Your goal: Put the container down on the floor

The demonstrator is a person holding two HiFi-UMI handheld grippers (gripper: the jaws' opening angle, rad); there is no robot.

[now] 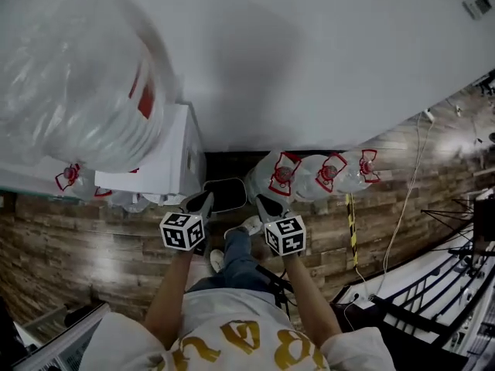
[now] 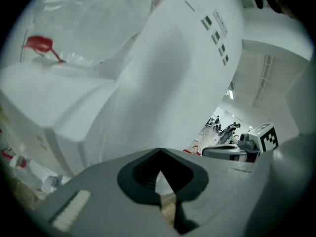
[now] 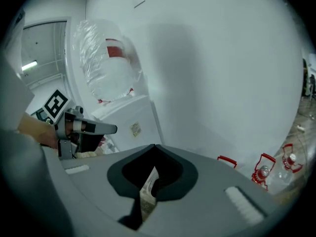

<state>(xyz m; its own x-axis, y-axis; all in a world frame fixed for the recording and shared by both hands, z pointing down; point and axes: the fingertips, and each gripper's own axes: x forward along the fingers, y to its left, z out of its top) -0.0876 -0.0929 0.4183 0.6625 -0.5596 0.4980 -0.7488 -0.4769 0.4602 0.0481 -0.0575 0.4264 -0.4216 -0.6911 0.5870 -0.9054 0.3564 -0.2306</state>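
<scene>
Both tools are held low in front of the white cabinet (image 1: 166, 161): the left gripper (image 1: 207, 201) and the right gripper (image 1: 263, 202) each have their jaws closed tip to tip with nothing between them. A large plastic-wrapped container (image 1: 77, 83) stands on top of the cabinet. Just right of the cabinet, three clear containers (image 1: 317, 175) with red handles sit in a row on the wooden floor (image 1: 77, 238) against the white wall (image 1: 309, 52)
</scene>
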